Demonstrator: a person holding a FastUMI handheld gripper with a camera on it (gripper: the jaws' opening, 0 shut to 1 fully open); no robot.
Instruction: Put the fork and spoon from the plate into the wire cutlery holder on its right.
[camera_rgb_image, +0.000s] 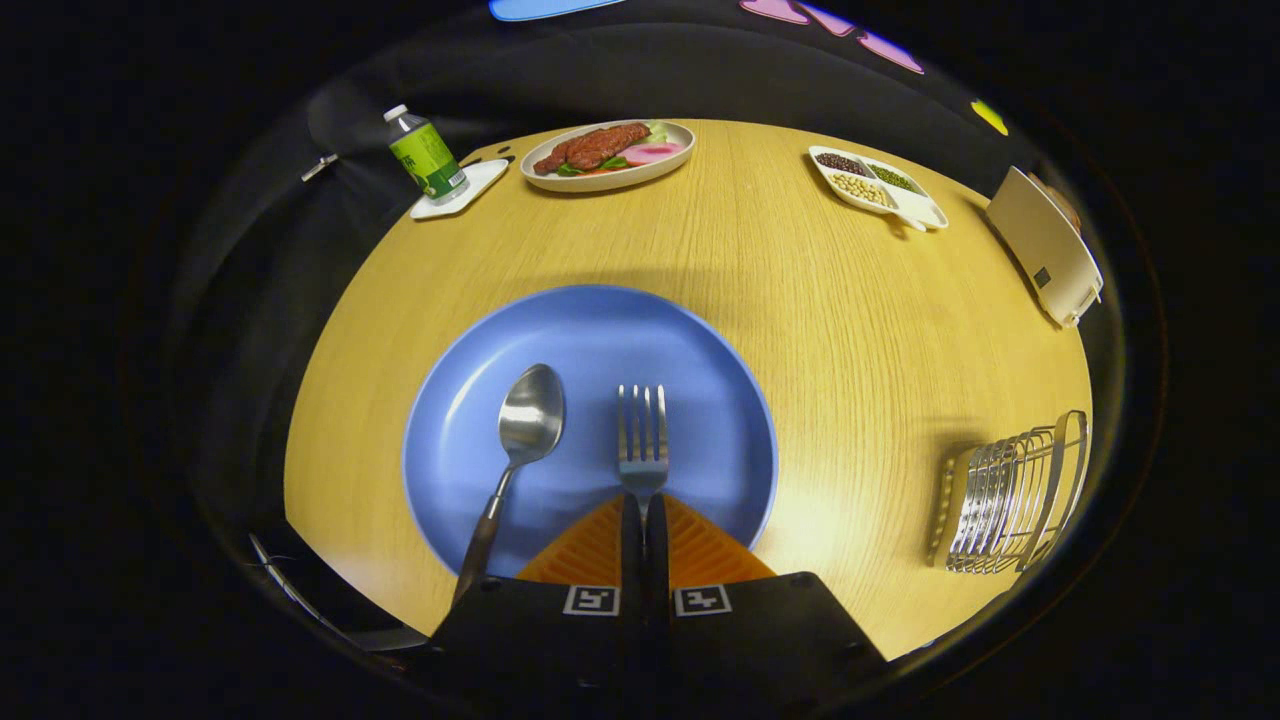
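A blue plate lies on the wooden table just ahead of my gripper. On it lie a metal spoon, to the left of the fingers, and a metal fork, tines pointing away. The fork's handle runs in between my two fingers, which are pressed together on it. The wire cutlery holder stands on the table to the right of the plate, apart from it.
At the table's far side are a green bottle on a white coaster, an oval dish of food and a divided white dish of beans. A beige box sits at the far right edge.
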